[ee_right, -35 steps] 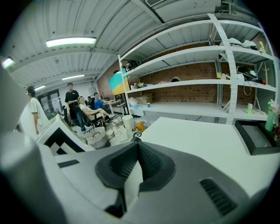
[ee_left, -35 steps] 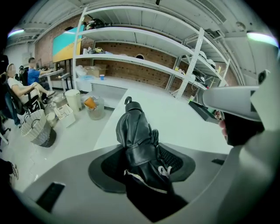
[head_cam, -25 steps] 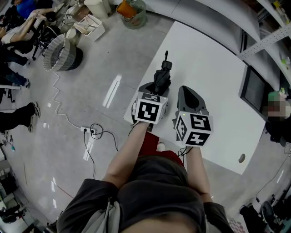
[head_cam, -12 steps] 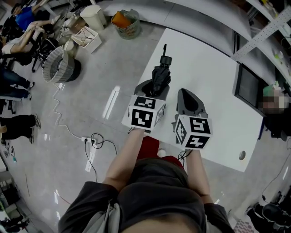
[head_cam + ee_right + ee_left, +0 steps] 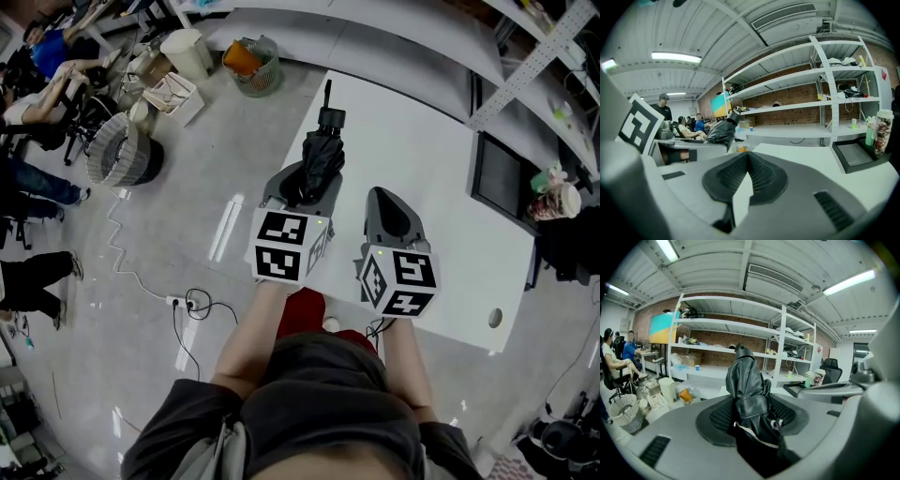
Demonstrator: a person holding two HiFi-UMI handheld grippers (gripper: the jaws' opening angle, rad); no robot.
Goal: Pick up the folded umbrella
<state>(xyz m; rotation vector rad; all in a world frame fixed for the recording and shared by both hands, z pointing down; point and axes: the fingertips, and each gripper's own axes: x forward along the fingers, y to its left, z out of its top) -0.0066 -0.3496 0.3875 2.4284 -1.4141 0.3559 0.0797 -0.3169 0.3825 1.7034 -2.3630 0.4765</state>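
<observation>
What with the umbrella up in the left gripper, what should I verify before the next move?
1. Left gripper clamped on the folded umbrella: ok, pads press on its sides.
2. Umbrella off the table: ok, it appears raised over the table's edge.
3. Strap wrapped round the canopy: ok.
4. Right gripper empty, jaws together: ok.
5. Right gripper apart from the umbrella: ok.
6. Grip firm enough for carrying: cannot tell.
</observation>
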